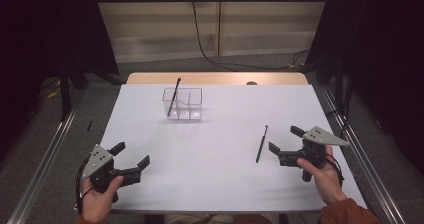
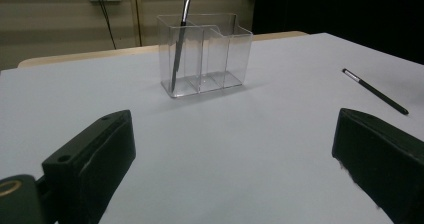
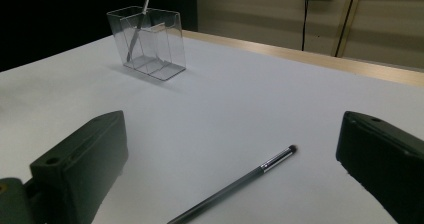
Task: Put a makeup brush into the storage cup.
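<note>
Right hand-held gripper [image 1: 281, 145], jaws spread wide and empty, hovers low over the white worktop [image 1: 210, 154] with the loose makeup brush [image 1: 261, 143] lying flat just beside it, between the jaws in the right gripper view. Left hand-held gripper [image 1: 133, 154] waits wide open and empty at my near left. Farther off stands the clear three-compartment organizer [image 1: 183, 104], one brush [image 1: 173, 97] leaning in its left cell. As I judge it, pickup comes next: I must lower, straddle the thin handle and close squarely.
</note>
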The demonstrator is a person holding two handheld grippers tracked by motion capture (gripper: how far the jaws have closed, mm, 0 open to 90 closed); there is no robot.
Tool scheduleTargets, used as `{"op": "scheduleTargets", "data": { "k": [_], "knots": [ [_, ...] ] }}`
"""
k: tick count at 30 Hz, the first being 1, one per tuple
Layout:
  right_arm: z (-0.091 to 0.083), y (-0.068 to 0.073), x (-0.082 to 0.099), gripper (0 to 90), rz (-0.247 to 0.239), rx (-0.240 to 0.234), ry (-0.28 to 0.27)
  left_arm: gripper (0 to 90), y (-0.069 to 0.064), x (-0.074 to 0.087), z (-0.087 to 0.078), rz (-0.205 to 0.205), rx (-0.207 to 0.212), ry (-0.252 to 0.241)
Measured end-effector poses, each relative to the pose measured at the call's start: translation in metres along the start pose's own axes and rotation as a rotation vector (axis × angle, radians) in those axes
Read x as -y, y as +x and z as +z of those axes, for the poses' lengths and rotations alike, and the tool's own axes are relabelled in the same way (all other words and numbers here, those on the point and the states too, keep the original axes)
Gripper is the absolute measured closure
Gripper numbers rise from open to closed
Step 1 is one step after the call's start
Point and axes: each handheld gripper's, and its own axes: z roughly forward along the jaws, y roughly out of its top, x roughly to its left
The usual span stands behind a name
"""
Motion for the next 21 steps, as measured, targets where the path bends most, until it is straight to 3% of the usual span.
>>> {"op": "scheduleTargets", "data": {
  "k": [5,7,11,21],
  "knots": [
    [0.013,-0.003,-0.004,0.5,-0.012,-0.005,0.077,3.6,0.001,0.000,0.000,0.007,0.000,0.002],
    [0.019,-0.005,-0.006,0.9,-0.003,-0.011,0.110,3.6,0.000,0.000,-0.001,-0.009,0.016,0.010],
    [0.029,-0.009,-0.010,1.3,-0.006,-0.007,0.162,3.6,-0.002,-0.003,-0.001,0.007,0.026,0.003],
    [0.051,-0.012,-0.016,2.8,-0.025,-0.016,0.319,3.6,-0.003,-0.001,-0.001,0.013,0.016,0.019]
  ]
}}
